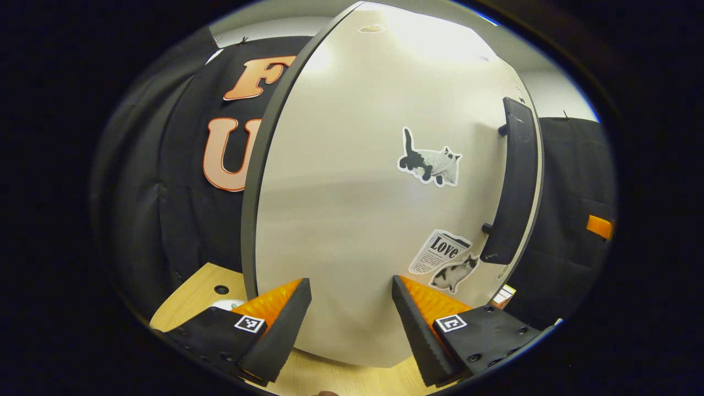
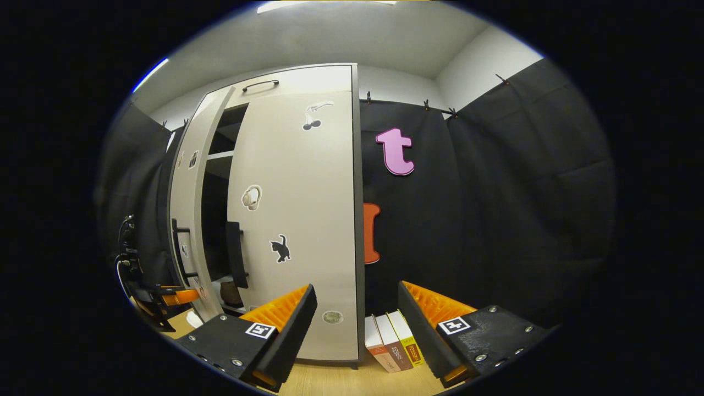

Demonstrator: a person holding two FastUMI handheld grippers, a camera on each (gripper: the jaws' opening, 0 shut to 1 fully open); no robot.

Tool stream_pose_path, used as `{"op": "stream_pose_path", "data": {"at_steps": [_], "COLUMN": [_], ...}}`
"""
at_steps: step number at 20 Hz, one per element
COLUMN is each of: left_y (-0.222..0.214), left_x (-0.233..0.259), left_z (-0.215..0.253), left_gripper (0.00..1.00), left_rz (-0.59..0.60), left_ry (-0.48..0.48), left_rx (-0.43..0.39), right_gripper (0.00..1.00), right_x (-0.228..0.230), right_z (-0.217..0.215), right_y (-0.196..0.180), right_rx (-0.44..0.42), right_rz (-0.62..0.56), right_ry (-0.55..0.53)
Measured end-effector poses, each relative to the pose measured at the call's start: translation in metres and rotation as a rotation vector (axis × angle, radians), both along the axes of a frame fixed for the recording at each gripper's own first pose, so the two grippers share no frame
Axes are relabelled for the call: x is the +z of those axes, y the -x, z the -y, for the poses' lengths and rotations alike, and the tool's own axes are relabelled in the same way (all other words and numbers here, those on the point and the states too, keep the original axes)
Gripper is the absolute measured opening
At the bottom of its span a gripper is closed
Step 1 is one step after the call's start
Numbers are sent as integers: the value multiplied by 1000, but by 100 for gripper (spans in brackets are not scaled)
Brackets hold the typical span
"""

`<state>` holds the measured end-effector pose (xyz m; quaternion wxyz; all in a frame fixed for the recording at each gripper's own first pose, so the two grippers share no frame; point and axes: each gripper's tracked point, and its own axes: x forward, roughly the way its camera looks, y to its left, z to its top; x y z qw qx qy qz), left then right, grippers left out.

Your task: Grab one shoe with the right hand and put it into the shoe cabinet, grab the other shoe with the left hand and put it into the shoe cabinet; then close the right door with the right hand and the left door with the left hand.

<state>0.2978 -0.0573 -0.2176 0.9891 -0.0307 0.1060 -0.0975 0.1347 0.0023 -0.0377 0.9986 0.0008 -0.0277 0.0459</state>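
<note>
In the left gripper view the shoe cabinet's white left door (image 1: 352,220) stands just ahead, with cat stickers on it and a black handle (image 1: 514,187) at its right edge. My left gripper (image 1: 352,308) is open and empty, its tips close to the door's lower face. In the right gripper view the right door (image 2: 297,220) looks shut and the left door (image 2: 190,220) stands ajar. Through the gap a brownish shoe (image 2: 231,294) shows low inside. My right gripper (image 2: 355,319) is open and empty, a little back from the right door. The left gripper (image 2: 162,298) sits by the left door.
Three books (image 2: 393,341) stand on the wooden floor (image 2: 330,382) against the cabinet's right side. A small white object (image 1: 226,304) lies on the floor left of the left door. Black cloth walls close in on both sides.
</note>
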Motion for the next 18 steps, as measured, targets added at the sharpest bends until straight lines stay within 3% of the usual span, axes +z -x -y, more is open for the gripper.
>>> {"op": "stream_pose_path", "data": {"at_steps": [5, 13, 15, 18], "left_y": [-3, 5, 12, 55], "left_x": [0, 9, 31, 99], "left_z": [11, 12, 18, 15], "left_gripper": [97, 97, 97, 97], "left_rz": [10, -36, -47, -32], "left_ry": [-73, -81, -71, -46], "left_rx": [37, 84, 85, 73], "right_gripper": [92, 92, 92, 92], "right_x": [-9, -12, -8, 4], "right_z": [-9, -10, -11, -18], "right_y": [-10, -11, -11, -10], "right_rx": [27, 38, 45, 69], "right_rz": [-26, -53, -59, -62], "right_ry": [6, 9, 11, 15]}}
